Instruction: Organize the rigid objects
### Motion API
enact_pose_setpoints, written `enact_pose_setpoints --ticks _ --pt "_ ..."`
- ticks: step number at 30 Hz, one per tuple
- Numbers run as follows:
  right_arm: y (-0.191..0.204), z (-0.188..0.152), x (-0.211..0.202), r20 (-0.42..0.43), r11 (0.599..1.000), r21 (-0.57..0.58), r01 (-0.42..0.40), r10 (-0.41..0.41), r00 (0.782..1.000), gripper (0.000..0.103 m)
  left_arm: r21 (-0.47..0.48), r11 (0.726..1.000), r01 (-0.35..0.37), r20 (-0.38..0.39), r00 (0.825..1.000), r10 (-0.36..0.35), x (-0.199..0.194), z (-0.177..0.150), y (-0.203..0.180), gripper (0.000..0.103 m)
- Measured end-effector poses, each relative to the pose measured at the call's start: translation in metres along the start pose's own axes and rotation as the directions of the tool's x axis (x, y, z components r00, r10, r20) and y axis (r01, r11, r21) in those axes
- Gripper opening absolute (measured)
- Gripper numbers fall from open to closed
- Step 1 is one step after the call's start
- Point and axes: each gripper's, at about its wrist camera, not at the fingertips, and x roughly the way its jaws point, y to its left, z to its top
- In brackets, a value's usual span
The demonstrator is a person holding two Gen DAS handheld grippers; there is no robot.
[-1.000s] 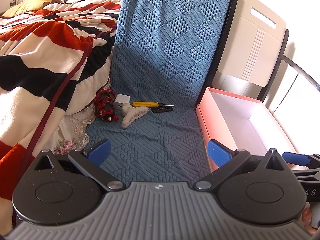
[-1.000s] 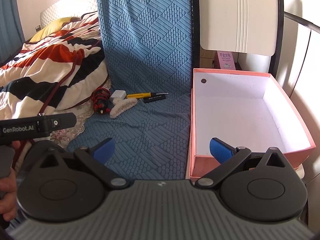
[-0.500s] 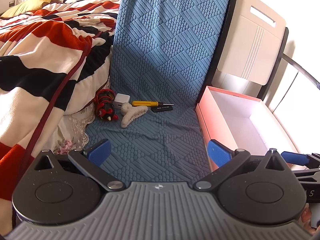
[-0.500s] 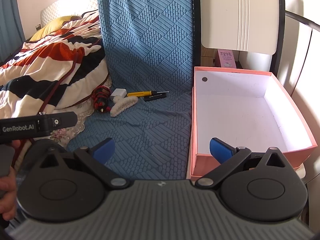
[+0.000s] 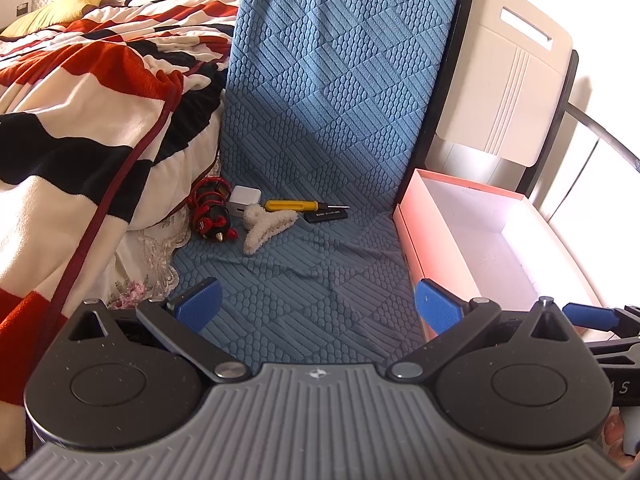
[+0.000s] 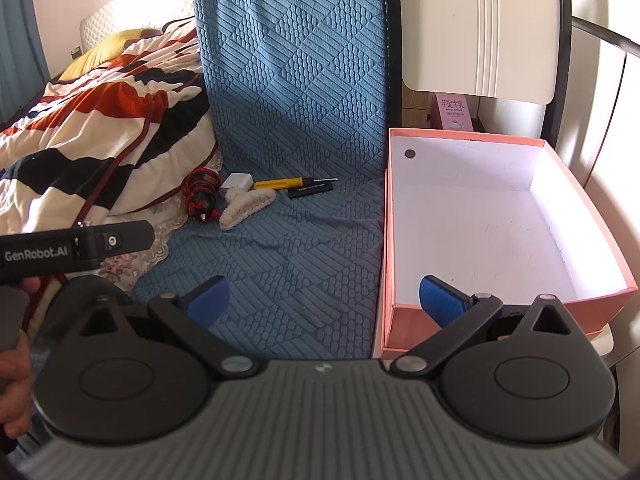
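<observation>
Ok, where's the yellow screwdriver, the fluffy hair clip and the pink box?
yellow screwdriver [image 5: 290, 205], left wrist view, on its handle.
fluffy hair clip [image 5: 266, 227], left wrist view, on its middle.
pink box [image 6: 468, 136], right wrist view, on its far rim.

I am working in a home bedroom. A bed [image 6: 100, 92] lies at left under a striped red, black and white blanket [image 5: 80, 92], with a yellow pillow [image 6: 104, 46] and a quilted white headboard [image 6: 132, 12] behind it. A blue textured cover [image 5: 320, 120] drapes a seat beside the bed. Small household items lie on it: a charger [image 5: 244, 204], a screwdriver [image 5: 296, 205]. An open pink box [image 6: 480, 216] sits at right.
</observation>
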Motion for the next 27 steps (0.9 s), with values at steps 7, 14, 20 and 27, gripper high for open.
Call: enact_pose_setpoints --ticks 7,14,20,27 --pt "0.0 0.0 0.001 0.0 1.0 -0.001 -0.001 0.001 1.0 0.103 0.002 1.0 0.004 -0.003 1.0 -0.004 0.003 0.0 -0.001 0.103" --pt "-0.003 -0.002 0.003 -0.008 1.0 0.003 -0.01 0.01 1.0 0.103 0.027 1.0 0.012 -0.007 1.0 -0.012 0.006 -0.005 -0.006 0.103" --pt "-0.007 -0.002 0.003 -0.004 1.0 0.004 0.0 0.0 1.0 0.103 0.012 1.0 0.0 -0.007 1.0 0.0 0.009 -0.004 -0.001 0.103" --pt "-0.01 -0.006 0.006 -0.011 1.0 0.008 0.003 -0.002 1.0 0.103 0.007 1.0 0.0 -0.013 1.0 0.0 0.016 -0.008 0.003 0.103"
